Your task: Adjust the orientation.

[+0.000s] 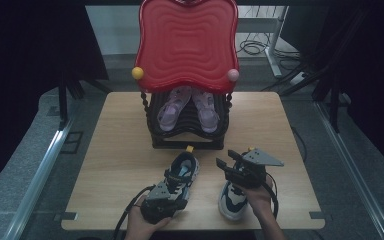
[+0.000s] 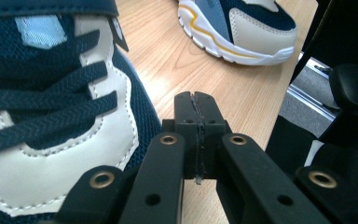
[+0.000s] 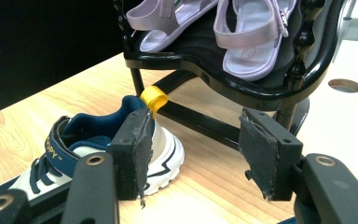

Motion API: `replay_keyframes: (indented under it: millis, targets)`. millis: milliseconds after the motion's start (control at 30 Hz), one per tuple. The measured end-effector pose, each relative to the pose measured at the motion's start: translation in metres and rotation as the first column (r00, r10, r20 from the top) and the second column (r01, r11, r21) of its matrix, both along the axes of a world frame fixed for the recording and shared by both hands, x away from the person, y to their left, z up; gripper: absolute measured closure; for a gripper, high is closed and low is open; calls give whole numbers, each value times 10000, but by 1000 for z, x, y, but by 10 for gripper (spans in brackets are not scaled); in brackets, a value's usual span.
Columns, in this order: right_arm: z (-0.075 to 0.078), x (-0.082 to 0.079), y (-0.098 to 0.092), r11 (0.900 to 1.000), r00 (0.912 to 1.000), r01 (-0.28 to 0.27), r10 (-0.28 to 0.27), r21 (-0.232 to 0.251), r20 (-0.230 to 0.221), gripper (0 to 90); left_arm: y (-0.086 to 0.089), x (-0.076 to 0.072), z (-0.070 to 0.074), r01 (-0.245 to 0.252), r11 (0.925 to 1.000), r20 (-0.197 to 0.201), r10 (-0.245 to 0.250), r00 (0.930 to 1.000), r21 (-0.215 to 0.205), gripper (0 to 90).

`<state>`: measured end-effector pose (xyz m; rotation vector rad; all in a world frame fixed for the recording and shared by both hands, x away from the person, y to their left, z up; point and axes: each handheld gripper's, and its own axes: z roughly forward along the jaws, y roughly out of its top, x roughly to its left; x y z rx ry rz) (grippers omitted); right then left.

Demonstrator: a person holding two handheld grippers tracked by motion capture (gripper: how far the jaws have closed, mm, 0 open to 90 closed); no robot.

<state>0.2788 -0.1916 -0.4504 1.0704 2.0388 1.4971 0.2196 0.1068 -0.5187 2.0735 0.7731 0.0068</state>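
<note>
Partly, L tongs (image 1: 176, 186) hide sneaker (image 1: 182, 170).

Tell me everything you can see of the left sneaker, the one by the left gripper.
The left sneaker is navy mesh with cream leather-look panels, dark flat laces, a navy strap, a chunky white sole and a yellow heel loop. It stands upright on the wooden table, heel toward the black shoe rack. The left gripper, jaws shut, sits beside its laced front; whether they touch is unclear.
</note>
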Motion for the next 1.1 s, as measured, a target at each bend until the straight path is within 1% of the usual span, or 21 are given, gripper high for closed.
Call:
replay_keyframes:
  millis: [67,233,333,467,600,700,800,900,967,1033,1067,1100]
  targets:
    - [0,0,-1,10000,10000,26,-26,-5,-58,445,-1,0,-2,61,10000,-85,-60,9999,75,900]
    - [-1,1,-1,10000,10000,40,-40,-35,-88,444,-1,0,-2,54,9999,-94,-53,9999,93,900]
    - [-2,1,-1,10000,9999,42,-43,-23,-128,444,-1,0,-1,87,9998,-106,-86,9999,184,900]
    - [-2,1,-2,9999,9999,76,-77,-66,-128,443,5,3,2,108,9991,-302,-95,9995,416,900]
    - [-3,2,-3,9999,9997,172,-172,11,-146,443,10,6,3,135,9983,-481,-107,9988,572,900]
    - [-4,2,-3,9999,9998,121,-121,-40,-154,443,13,7,4,144,9977,-562,-107,9984,657,900]
    - [-3,2,-3,9999,9998,145,-145,-13,-144,443,19,7,4,93,9979,-650,-52,9979,644,900]
    - [-2,2,-5,9997,9997,142,-138,175,-205,444,24,6,3,-13,9983,-751,57,9972,587,900]
    - [-1,2,-5,9987,9997,51,-38,515,-255,444,26,6,3,-44,9982,-783,90,9969,593,900]
    - [0,2,-6,9986,9997,93,-81,525,-245,444,28,6,3,-28,9981,-823,78,9966,611,900]
    - [-1,2,-6,9987,9997,93,-81,495,-242,444,30,5,2,-14,9985,-896,64,9960,549,900]
    - [-1,2,-7,9986,9995,117,-101,523,-304,444,30,5,1,-12,9985,-895,60,9960,540,900]
